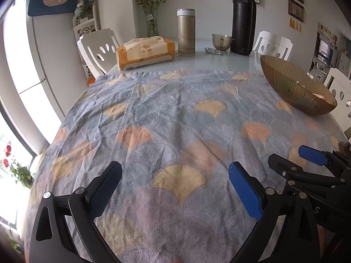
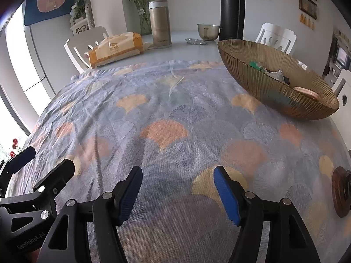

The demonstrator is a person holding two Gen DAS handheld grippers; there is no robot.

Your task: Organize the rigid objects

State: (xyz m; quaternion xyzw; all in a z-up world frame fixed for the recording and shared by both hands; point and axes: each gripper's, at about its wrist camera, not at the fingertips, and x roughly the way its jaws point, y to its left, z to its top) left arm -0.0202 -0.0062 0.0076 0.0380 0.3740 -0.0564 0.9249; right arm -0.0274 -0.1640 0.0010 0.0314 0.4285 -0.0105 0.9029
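Tablecloth is the landmark here, a blue fan-patterned spread, and we sweep left to right across it. Off its far left corner on bare table lies the orange tissue pack, then the gold thermos standing upright, a small glass cup and the tall black flask beyond the cloth's far edge. Down at the near edge, the left gripper hangs over the cloth with its jaws spread wide and nothing between them. Just to its right, the right gripper is the same story: blue pads well apart, empty, pointing up the cloth. Now the target, by my reckoning: the ribbed amber bowl sits on the cloth's far right corner, already holding a few small items, and one dark brown round object lies on the cloth's right edge, near side. That piece sits right of the right gripper's jaws and close, well apart from the left. Its long axis I cannot tell; it is cut by the rim of the view. Right hand looks the nearer for the pick.
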